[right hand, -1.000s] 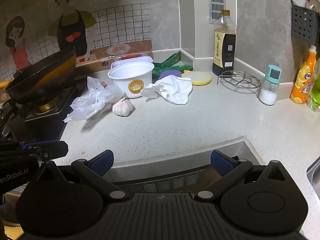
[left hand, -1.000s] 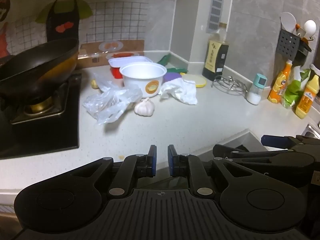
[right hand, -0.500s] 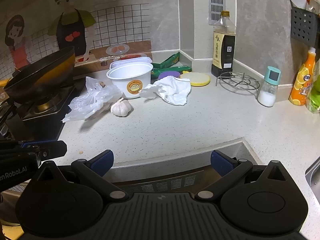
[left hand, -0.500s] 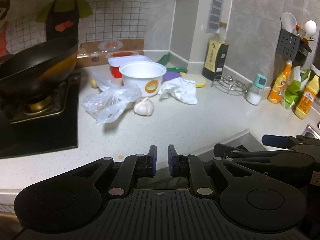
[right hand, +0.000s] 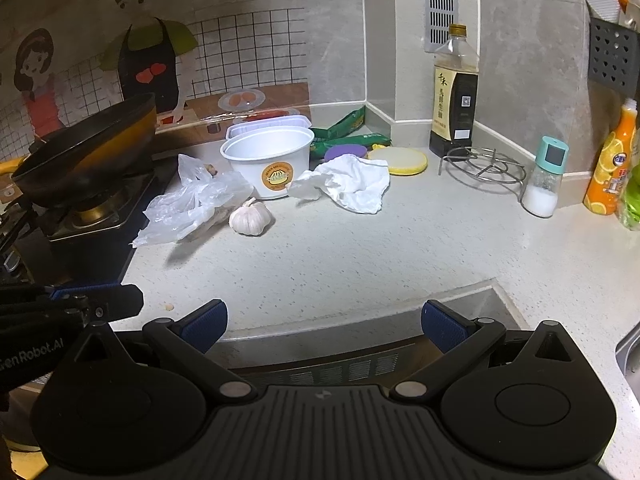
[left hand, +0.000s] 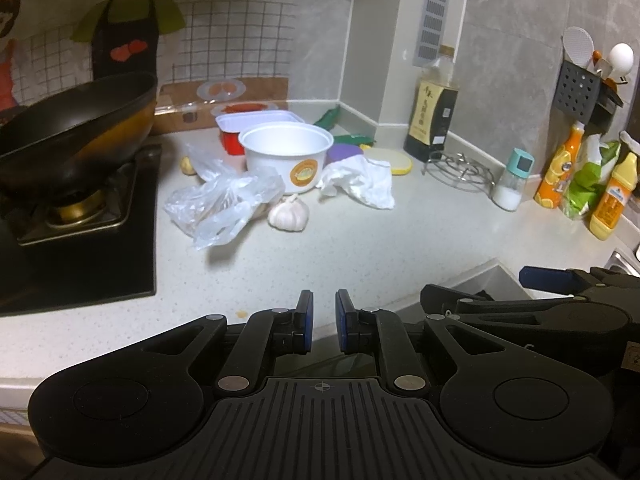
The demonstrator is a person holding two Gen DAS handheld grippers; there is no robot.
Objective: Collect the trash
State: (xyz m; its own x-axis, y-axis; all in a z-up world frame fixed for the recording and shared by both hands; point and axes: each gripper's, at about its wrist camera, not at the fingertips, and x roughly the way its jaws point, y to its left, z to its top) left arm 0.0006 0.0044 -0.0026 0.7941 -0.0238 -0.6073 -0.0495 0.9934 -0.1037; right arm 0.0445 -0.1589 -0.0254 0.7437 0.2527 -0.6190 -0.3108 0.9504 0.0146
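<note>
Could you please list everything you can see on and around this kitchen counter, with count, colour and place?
wok: 1, black, on the stove at left
plastic bag: 1, clear, crumpled beside the stove
garlic bulb: 1, white, in front of the tub
tub: 1, white, orange round label, mid counter
crumpled tissue: 1, white, right of the tub
sponge: 1, yellow, near the back corner
sauce bottle: 1, dark, in the corner
wire trivet: 1, metal, right of the bottle
shaker: 1, teal cap, by the right wall
orange bottle: 1, far right
left gripper: black, blue pads, nearly shut, empty
right gripper: black, blue pads, open, empty
</note>
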